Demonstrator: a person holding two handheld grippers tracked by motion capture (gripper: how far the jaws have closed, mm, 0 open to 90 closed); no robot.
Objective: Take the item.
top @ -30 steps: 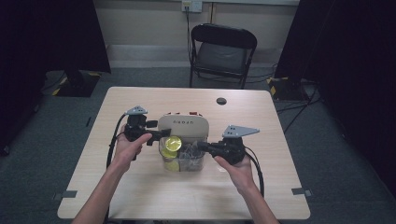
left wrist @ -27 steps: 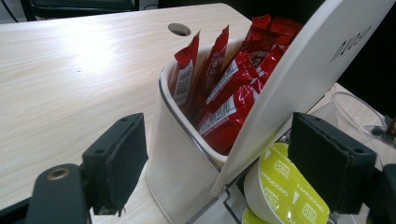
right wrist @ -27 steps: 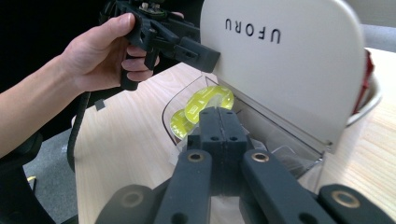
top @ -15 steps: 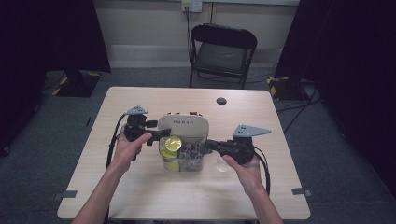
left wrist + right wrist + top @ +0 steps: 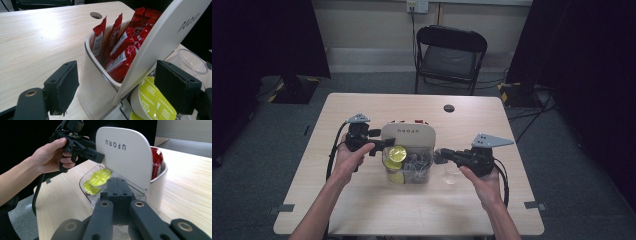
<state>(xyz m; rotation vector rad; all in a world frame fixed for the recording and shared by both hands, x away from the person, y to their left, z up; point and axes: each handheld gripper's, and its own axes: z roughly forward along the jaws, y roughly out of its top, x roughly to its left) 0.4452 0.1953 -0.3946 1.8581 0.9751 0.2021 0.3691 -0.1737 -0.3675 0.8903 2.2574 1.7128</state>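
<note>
**Taking a pod from the box: approach with the lid raised**

Present state. The box [image 5: 417, 172] stands mid-bench [image 5: 362, 210]. Its lid [image 5: 408, 134] is tilted up. The left gripper [image 5: 386, 145] sits at the lid's left edge, fingers [image 5: 62, 86] a little apart and astride that edge. Whether the pads press on the lid cannot be told. The top pod [image 5: 100, 177] lies on its side in the clear front bin, a second pod just below it. Red sachets [image 5: 125, 50] fill the rear bin. The right gripper [image 5: 438, 154] is just beside the box's right side and points at the front bin, fingers pressed together and empty. A clear cup [image 5: 452, 176] stands on the bench under that gripper.

Procedure, as judged from this state:

1. Hold the left gripper steady. If the lid drops, it will probably close off the bin.
2. Spread the right fingers before they enter the bin.
3. Go in under the lid, clear of the bin wall.
4. Take the top pod across its rim, since its sloped sides look likely to slip.
5. Lift straight out, without knocking the cup.
</note>
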